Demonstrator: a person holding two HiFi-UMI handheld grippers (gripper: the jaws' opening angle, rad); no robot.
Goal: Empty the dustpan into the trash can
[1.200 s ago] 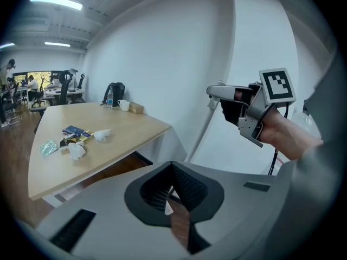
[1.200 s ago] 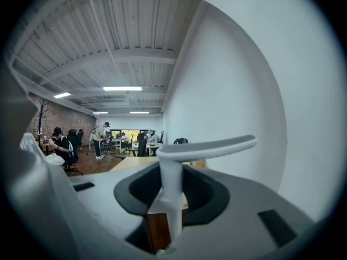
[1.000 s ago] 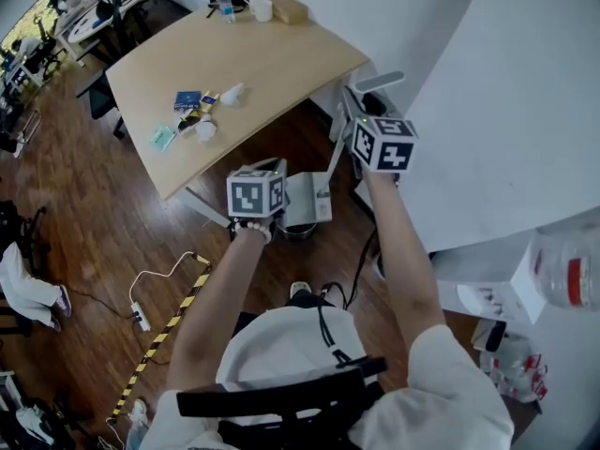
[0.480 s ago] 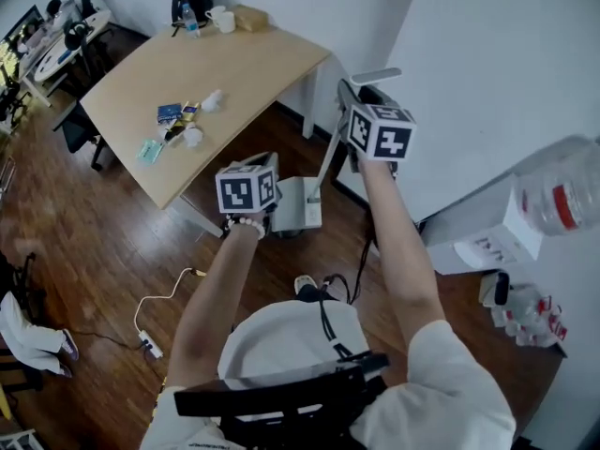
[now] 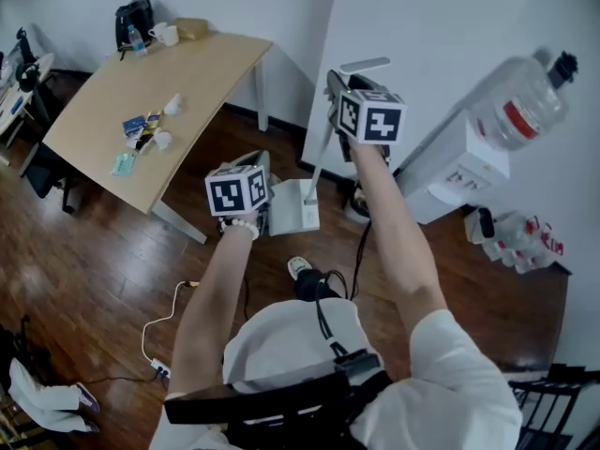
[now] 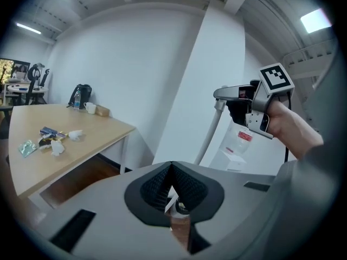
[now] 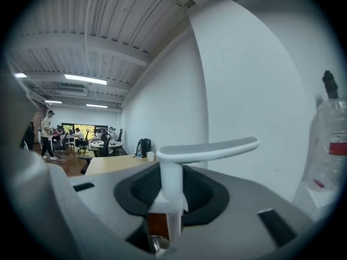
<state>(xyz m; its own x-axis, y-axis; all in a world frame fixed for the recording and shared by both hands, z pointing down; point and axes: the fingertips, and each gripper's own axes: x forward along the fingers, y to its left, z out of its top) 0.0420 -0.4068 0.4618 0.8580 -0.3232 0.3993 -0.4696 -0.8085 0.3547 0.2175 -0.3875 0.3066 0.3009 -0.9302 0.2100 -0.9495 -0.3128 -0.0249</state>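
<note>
A white dustpan hangs over the wood floor in front of me, its long white handle slanting up to a flat grip at the top. My left gripper is shut on the pan's near edge; a white sliver shows between its pads. My right gripper is shut on the handle's post just under the grip; from the left gripper view it appears as the right gripper high on the handle. A small round bin stands at the foot of the wall, partly hidden by my right arm.
A wooden table with small packets and crumpled paper stands to the left. A white pillar rises straight ahead. To the right is a water dispenser bearing a big bottle. A power strip and cable lie on the floor.
Both grippers have carried the dustpan up and away from the table toward the white pillar. The head view has swung right, bringing the water dispenser into view.
</note>
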